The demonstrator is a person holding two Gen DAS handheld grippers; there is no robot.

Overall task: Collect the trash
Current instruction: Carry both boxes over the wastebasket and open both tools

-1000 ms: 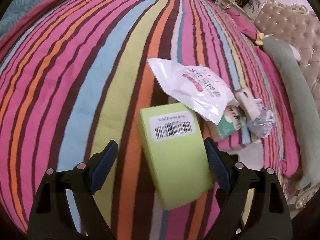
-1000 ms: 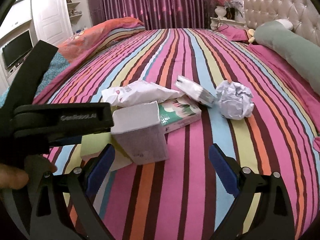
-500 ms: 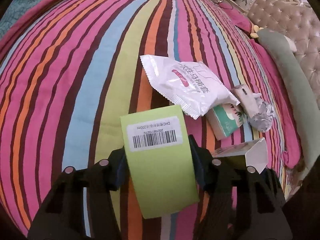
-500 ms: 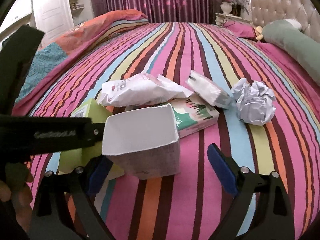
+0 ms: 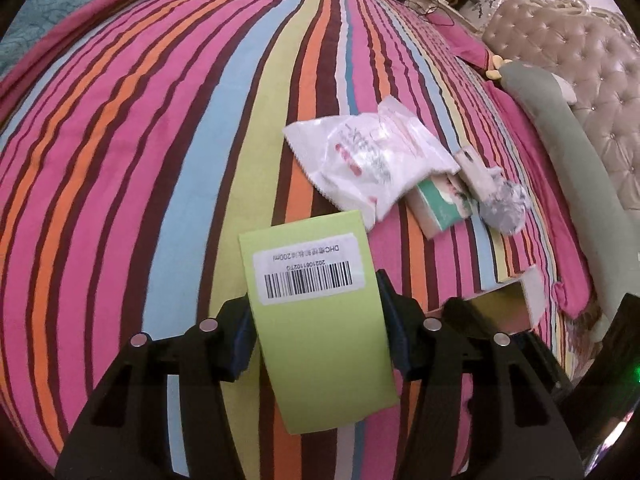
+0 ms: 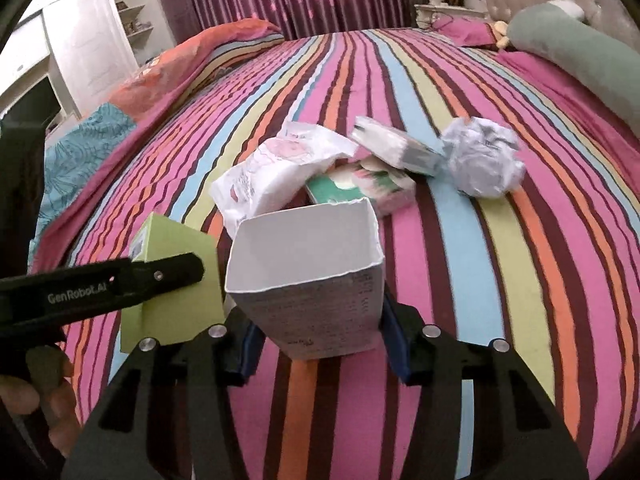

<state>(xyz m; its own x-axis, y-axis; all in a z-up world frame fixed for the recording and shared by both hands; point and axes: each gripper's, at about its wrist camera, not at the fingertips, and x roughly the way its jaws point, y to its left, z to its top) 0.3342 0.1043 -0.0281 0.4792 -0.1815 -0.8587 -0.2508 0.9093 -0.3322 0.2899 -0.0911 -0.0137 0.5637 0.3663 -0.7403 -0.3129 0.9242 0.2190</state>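
Gripping green box [image 5: 320,320] lengthwise along left claw [image 5: 316,332], right claw [image 6: 316,340] clamping open carton [image 6: 312,280] upright

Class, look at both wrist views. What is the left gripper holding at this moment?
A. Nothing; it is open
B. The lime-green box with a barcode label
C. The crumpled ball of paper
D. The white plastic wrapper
B: the left gripper has its fingers pressed against both sides of the lime-green box, barcode label facing up.

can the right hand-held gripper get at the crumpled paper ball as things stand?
Probably not: the right hand-held gripper is shut on the open white carton. The crumpled paper ball lies unobstructed on the bed.
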